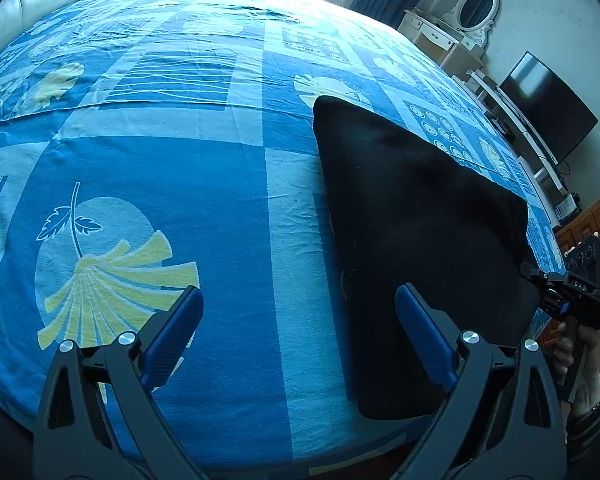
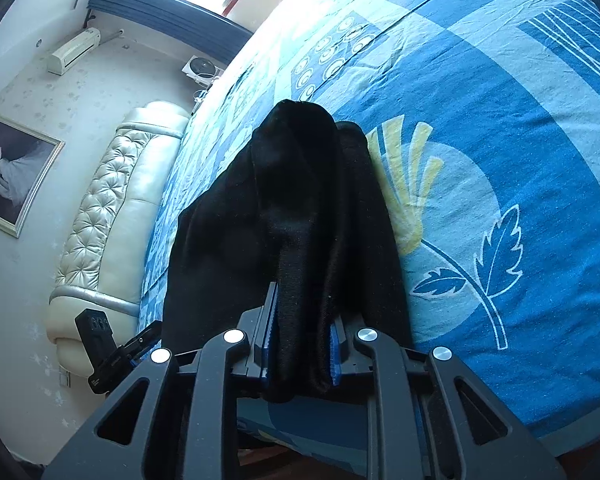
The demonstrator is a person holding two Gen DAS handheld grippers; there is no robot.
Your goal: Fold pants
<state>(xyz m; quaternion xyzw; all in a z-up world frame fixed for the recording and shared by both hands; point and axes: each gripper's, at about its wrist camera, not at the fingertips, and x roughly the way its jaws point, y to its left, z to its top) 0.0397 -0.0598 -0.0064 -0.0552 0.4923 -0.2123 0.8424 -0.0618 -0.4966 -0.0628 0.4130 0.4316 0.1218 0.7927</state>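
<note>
Black pants lie on the blue patterned bed sheet, stretched from the near bed edge toward the far right. My left gripper is open and empty, hovering over the sheet just left of the pants, its right finger over the pants' edge. My right gripper is shut on a bunched fold of the black pants, holding it raised above the sheet. The right gripper also shows at the right edge of the left wrist view.
A cream tufted headboard stands at one end of the bed. A white vanity with oval mirror, a dark TV on a white stand and wooden cabinets line the far side. The near bed edge runs below the grippers.
</note>
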